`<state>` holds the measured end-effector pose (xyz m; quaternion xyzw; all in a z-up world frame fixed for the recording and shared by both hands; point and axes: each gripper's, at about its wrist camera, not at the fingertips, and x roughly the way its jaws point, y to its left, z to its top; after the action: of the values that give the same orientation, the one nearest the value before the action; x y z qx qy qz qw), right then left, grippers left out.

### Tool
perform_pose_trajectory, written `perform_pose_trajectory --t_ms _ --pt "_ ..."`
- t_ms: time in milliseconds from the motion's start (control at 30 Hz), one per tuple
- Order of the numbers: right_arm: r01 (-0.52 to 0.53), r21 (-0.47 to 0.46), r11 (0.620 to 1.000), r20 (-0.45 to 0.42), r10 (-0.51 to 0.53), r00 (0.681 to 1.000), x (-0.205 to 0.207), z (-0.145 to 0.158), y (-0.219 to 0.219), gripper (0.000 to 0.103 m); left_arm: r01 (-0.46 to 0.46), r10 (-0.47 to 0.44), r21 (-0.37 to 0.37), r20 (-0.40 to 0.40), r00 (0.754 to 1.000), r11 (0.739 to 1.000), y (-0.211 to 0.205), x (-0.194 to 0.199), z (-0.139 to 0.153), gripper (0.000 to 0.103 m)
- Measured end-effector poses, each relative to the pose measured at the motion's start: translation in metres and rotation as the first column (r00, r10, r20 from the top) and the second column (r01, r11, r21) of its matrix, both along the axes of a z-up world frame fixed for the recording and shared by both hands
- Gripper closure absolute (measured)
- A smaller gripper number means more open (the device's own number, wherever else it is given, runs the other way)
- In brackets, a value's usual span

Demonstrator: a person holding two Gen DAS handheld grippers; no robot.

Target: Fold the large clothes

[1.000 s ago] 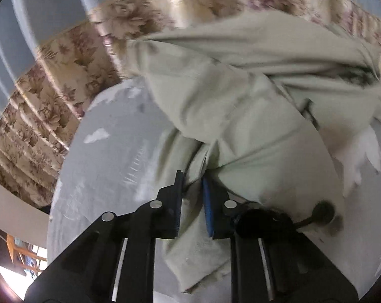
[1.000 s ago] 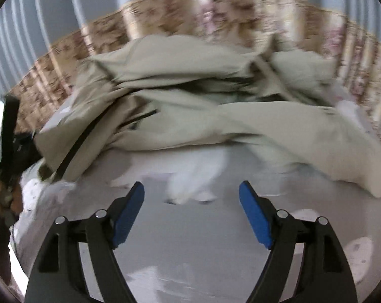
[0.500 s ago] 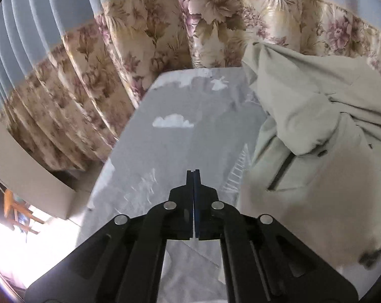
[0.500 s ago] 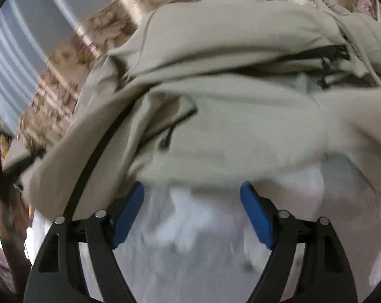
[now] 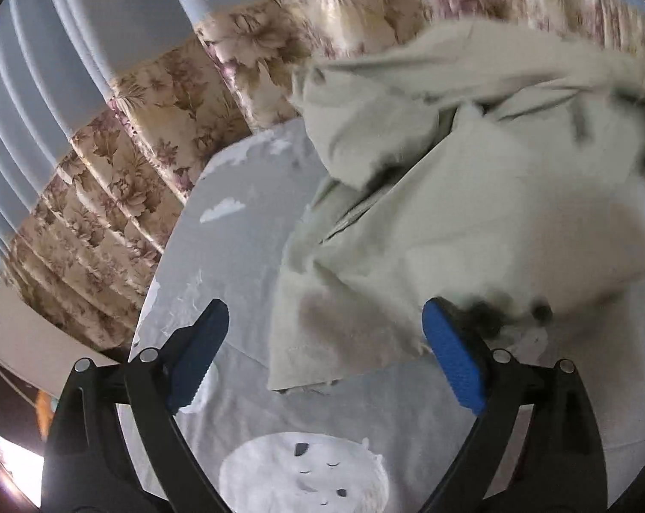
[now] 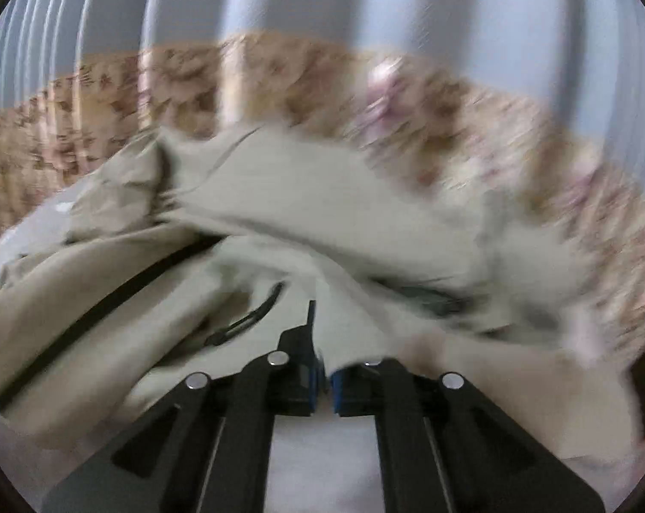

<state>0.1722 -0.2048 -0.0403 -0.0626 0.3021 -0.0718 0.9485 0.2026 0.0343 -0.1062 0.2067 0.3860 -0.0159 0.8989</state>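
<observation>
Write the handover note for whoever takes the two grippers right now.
Left gripper: jaws opening wide, nothing pinched; a corner of the beige jacket lies between the fingers, pads clear of it.
Right gripper: shut on a fold of the jacket.
Jacket: bunched in a heap on the grey printed sheet, floral curtain behind.
Done: no tidy fold visible.
Left: spread it flat, fold the sleeves and body.

The right gripper (image 6: 324, 378) has its fingers (image 6: 303, 367) clamped on a fold of the beige jacket (image 6: 279, 213), picture blurred.
</observation>
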Motion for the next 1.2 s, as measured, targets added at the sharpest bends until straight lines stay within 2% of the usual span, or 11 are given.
perform_pose_trajectory --t_ms 300,367,433,467,500,567,800,867,933,1033,1200 --pt "0.339 -0.162 0.927 -0.065 -0.353 0.933 -0.066 0.028 -0.169 0.098 0.102 -0.105 -0.054 -0.049 0.993 0.993 -0.042 -0.009 -0.002 0.011" --pt "0.347 -0.062 0.936 -0.214 -0.352 0.911 -0.069 0.023 -0.218 0.095 0.117 -0.123 -0.075 -0.082 0.989 0.990 -0.047 -0.010 -0.007 0.011" --pt "0.301 0.168 0.939 -0.240 -0.257 0.936 -0.079 0.027 -0.256 0.092 0.128 -0.140 -0.104 -0.112 0.984 0.986 -0.056 -0.010 -0.010 0.011" --pt "0.292 0.265 0.919 -0.245 -0.228 0.942 -0.088 0.028 -0.267 0.082 0.130 -0.144 -0.116 -0.116 0.983 0.985 -0.060 -0.012 -0.009 0.011" --pt "0.302 0.314 0.900 -0.246 -0.231 0.941 -0.098 0.030 -0.273 0.049 0.135 -0.150 -0.131 -0.117 0.982 0.982 -0.063 -0.013 -0.006 0.011" --pt "0.307 0.331 0.892 -0.201 -0.251 0.947 -0.129 0.034 -0.263 0.026 0.153 -0.176 -0.190 -0.112 0.978 0.970 -0.069 -0.017 0.004 0.011" --pt "0.190 0.522 0.832 -0.212 -0.089 0.973 -0.166 -0.029 -0.208 0.027 0.214 -0.272 -0.261 -0.211 0.939 0.941 -0.116 -0.001 -0.011 0.007" --pt "0.186 0.559 0.808 -0.222 -0.070 0.973 -0.164 -0.048 -0.200 0.029 0.220 -0.299 -0.301 -0.249 0.921 0.928 -0.125 0.002 -0.017 0.038" --pt "0.166 0.587 0.792 -0.242 -0.024 0.970 -0.155 -0.063 -0.187 0.039 0.240 -0.345 -0.360 -0.262 0.901 0.901 -0.132 0.001 -0.016 0.102" --pt "0.115 0.531 0.840 -0.242 0.021 0.970 -0.136 -0.069 -0.166 0.083 0.222 -0.313 -0.332 -0.250 0.916 0.917 -0.134 0.000 -0.011 0.102" --pt "-0.010 0.373 0.928 -0.224 0.101 0.969 -0.130 -0.037 -0.137 0.091 0.148 -0.229 -0.364 -0.189 0.955 0.920 -0.092 -0.022 0.014 0.101"
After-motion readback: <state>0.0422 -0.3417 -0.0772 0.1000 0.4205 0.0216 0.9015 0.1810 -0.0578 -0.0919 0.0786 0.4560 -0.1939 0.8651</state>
